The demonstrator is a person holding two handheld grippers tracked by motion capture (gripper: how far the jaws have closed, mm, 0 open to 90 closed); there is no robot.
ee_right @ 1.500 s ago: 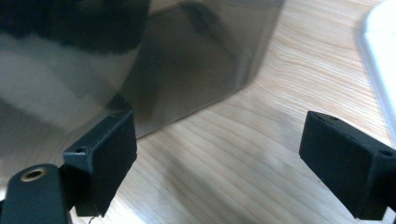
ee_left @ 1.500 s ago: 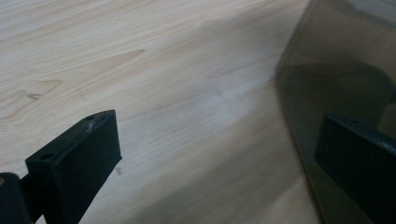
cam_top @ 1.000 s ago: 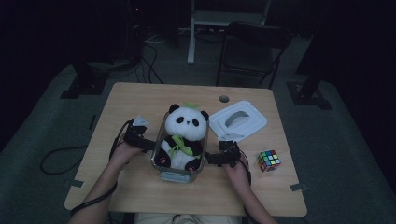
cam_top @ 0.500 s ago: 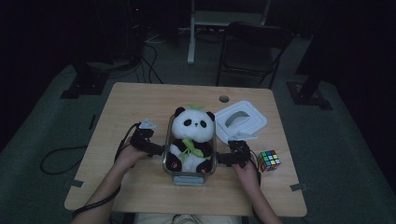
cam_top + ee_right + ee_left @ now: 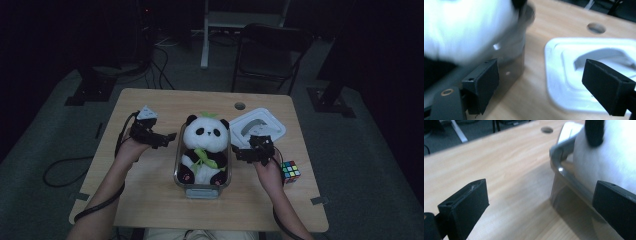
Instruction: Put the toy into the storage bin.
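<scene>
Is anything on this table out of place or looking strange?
Yes, one thing: a plush panda sits in the clear container, and its head rises well above the rim. The white lid lies off beside it on the table. The cube looks normal. Nothing looks spilled or broken.

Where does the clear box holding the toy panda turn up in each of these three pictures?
High view: clear box, table centre, between the two grippers.
Left gripper view: its rim and corner at right.
Right gripper view: its wall at upper left.
Shared landmark: the round hole in the table.
</scene>
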